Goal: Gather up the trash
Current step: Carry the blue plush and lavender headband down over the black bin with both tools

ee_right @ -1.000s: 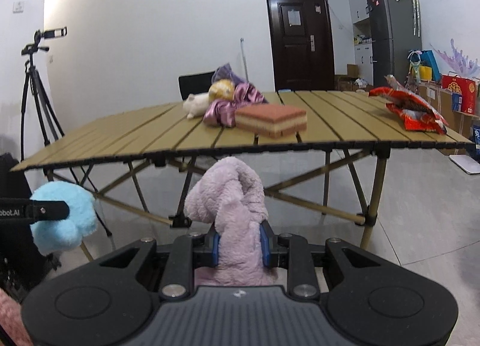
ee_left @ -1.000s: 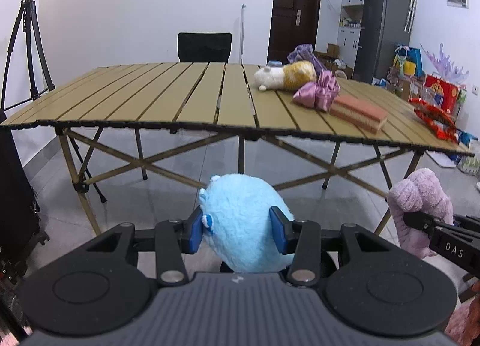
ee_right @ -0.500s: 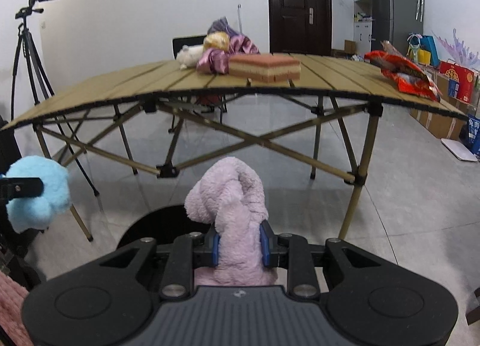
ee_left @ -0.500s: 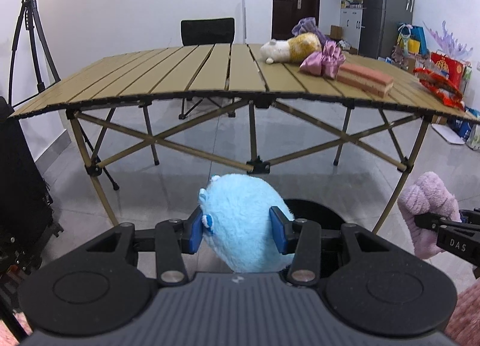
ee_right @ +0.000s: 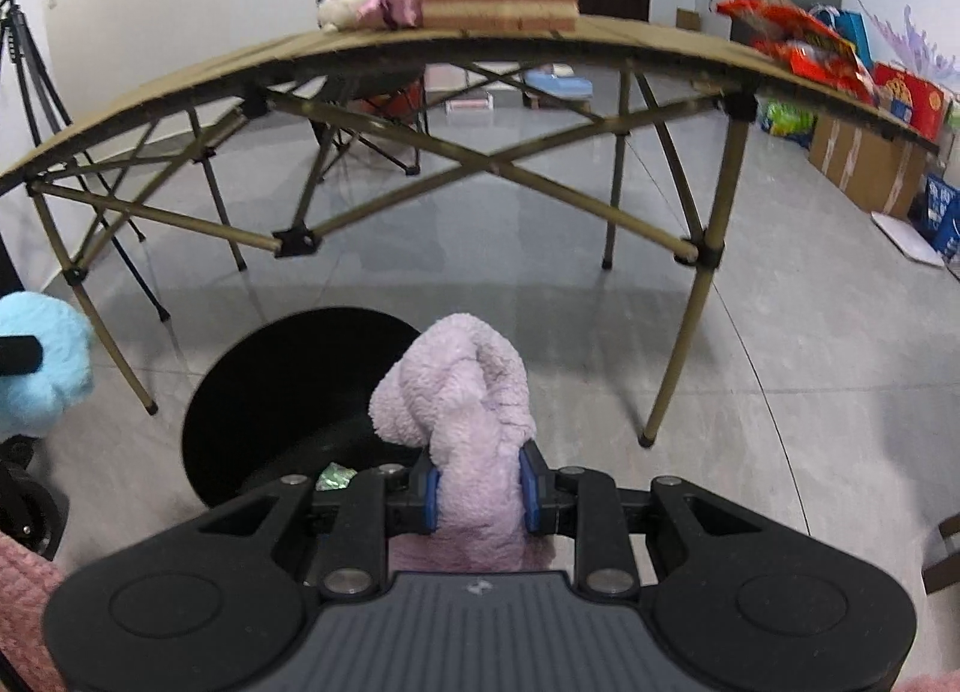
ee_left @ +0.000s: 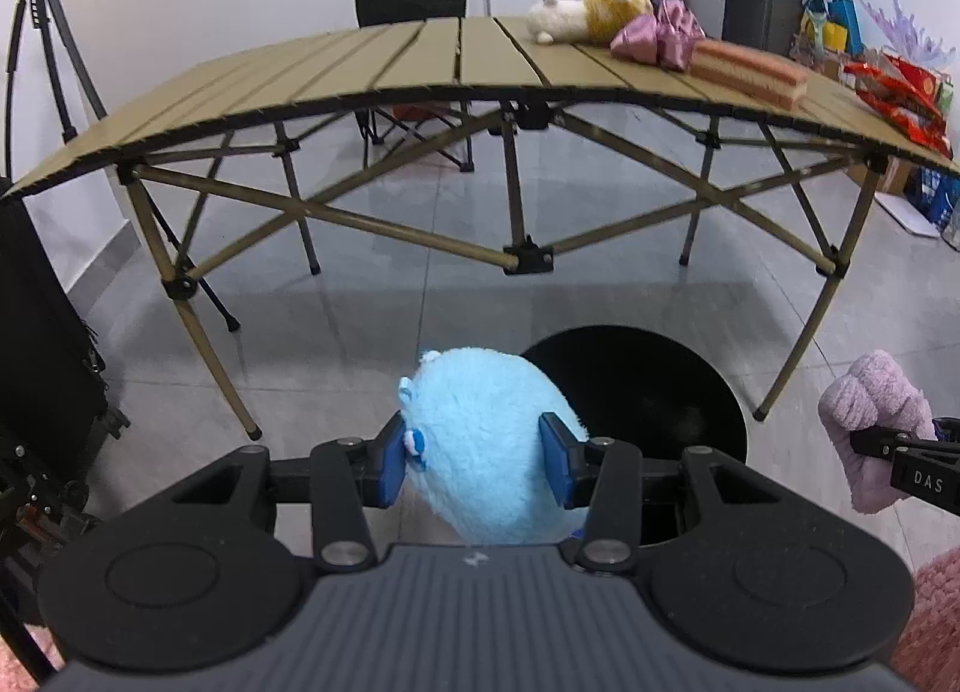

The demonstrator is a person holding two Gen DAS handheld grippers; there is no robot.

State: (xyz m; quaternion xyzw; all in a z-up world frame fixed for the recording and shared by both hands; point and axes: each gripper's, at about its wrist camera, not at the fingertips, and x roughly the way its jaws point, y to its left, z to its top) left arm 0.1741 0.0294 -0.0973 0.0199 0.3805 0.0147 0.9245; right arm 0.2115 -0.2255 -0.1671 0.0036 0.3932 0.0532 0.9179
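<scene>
My left gripper (ee_left: 474, 461) is shut on a fluffy blue plush toy (ee_left: 486, 440) and holds it above the near left rim of a round black bin (ee_left: 648, 386) on the floor. My right gripper (ee_right: 478, 491) is shut on a fluffy pink plush toy (ee_right: 462, 398) and holds it just right of the same bin (ee_right: 282, 392). The pink toy also shows at the right edge of the left wrist view (ee_left: 873, 422), and the blue toy at the left edge of the right wrist view (ee_right: 39, 368). A bit of crumpled wrapper (ee_right: 333, 476) lies inside the bin.
A folding slatted table (ee_left: 420, 68) stands beyond the bin, with its crossed legs (ee_right: 690, 326) close by. On it lie a white-and-yellow plush (ee_left: 585, 11), a purple cloth bundle (ee_left: 657, 35), a striped sponge block (ee_left: 747, 71) and red snack bags (ee_left: 900, 98). A tripod (ee_left: 36, 50) stands at left.
Both grippers have sunk below table height and tilted downward with their toys still held. The black bin has come into full view under them.
</scene>
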